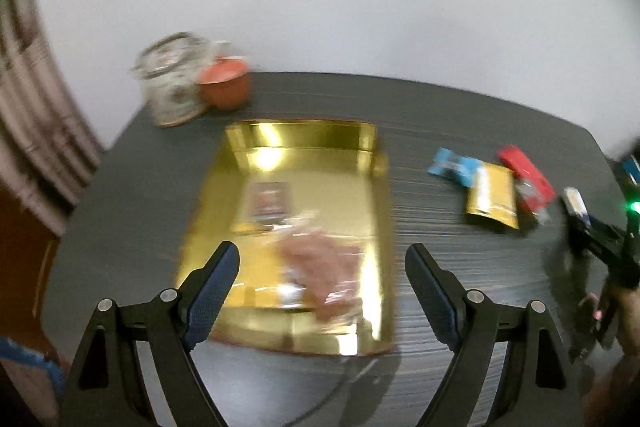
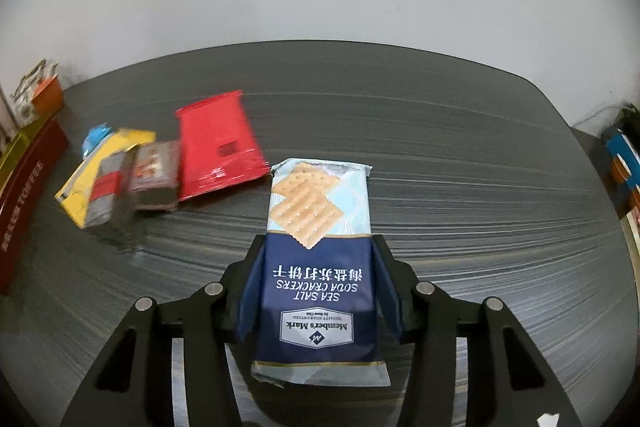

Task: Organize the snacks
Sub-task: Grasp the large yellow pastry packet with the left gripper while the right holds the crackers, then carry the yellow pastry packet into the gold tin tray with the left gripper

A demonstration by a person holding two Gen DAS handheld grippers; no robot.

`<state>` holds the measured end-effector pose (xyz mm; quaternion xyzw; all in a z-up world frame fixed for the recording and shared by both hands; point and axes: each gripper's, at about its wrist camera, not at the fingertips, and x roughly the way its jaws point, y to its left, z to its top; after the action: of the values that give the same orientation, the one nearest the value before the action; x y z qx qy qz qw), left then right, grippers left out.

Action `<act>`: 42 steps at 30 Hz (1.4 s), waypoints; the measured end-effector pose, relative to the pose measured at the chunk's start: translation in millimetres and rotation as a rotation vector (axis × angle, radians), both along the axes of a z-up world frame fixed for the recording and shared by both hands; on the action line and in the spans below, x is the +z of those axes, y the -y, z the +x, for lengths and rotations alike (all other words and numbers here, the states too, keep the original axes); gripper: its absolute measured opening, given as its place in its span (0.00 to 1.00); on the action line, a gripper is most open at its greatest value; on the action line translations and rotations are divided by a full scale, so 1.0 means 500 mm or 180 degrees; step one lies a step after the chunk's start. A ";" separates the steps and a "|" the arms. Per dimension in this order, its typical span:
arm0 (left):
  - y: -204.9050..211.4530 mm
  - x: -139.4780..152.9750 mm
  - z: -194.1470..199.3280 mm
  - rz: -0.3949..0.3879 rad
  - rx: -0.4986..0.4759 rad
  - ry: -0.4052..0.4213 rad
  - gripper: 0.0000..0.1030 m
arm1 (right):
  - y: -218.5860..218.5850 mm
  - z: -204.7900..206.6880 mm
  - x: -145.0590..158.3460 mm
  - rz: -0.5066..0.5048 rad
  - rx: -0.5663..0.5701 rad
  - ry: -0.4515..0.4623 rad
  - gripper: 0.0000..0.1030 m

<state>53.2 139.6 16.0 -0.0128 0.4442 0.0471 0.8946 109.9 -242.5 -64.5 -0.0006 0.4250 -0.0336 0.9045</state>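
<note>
- Your right gripper [image 2: 318,267] is clenched on the soda cracker pack [image 2: 318,227]: both pads press its navy sides, and the pack lies lengthwise between the fingers with its pale cracker-printed end pointing away from you.
- The pack's wrapper reads "Sea Salt Soda Crackers"; its near sealed end is crumpled, and the lettering is upside down to the right wrist camera.
- Your left gripper [image 1: 322,279] is released, jaws spread wide with nothing between them, hovering over the near end of the gold tray [image 1: 224,219].
- The gold tray holds a clear packet of pinkish snack [image 1: 320,267] near you and a small dark packet [image 1: 272,203] further in; much of its far half is bare.
- Open dark table [image 2: 460,167] runs ahead and to the right of the cracker pack, out to the rounded far edge by the white wall.
- Left of the pack, a red packet [image 2: 220,143] lies just beside its far corner; beyond it a brown packet [image 2: 156,175], a yellow packet [image 2: 100,179] and a blue one [image 2: 96,137] overlap in a blurred cluster.
- At the table's far left corner stand a glass jar [image 1: 172,79] and an orange cup [image 1: 224,83], touching or nearly so.
</note>
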 end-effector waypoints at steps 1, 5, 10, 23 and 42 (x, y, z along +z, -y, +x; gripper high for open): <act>0.030 -0.008 0.015 -0.0008 -0.0096 -0.0028 0.83 | 0.014 0.001 0.001 0.0001 -0.0038 0.0000 0.45; 0.118 -0.041 0.058 -0.0115 -0.0378 -0.0100 0.83 | 0.060 0.003 0.004 0.0029 -0.0172 0.0001 0.45; 0.215 -0.088 0.119 -0.0295 -0.0706 -0.0157 0.83 | 0.060 0.010 0.005 0.0003 -0.0200 -0.0004 0.46; 0.319 -0.172 0.244 -0.0306 -0.0979 -0.0387 0.82 | 0.065 0.003 0.006 0.0043 -0.0187 0.0001 0.48; 0.338 -0.200 0.279 -0.0211 -0.0764 -0.0523 0.60 | 0.060 0.006 0.004 0.0043 -0.0189 -0.0001 0.50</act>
<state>192.9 -29.6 -83.9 0.0147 0.5156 -0.0740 0.8535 113.0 -272.3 -62.5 0.0181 0.4252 -0.0577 0.9031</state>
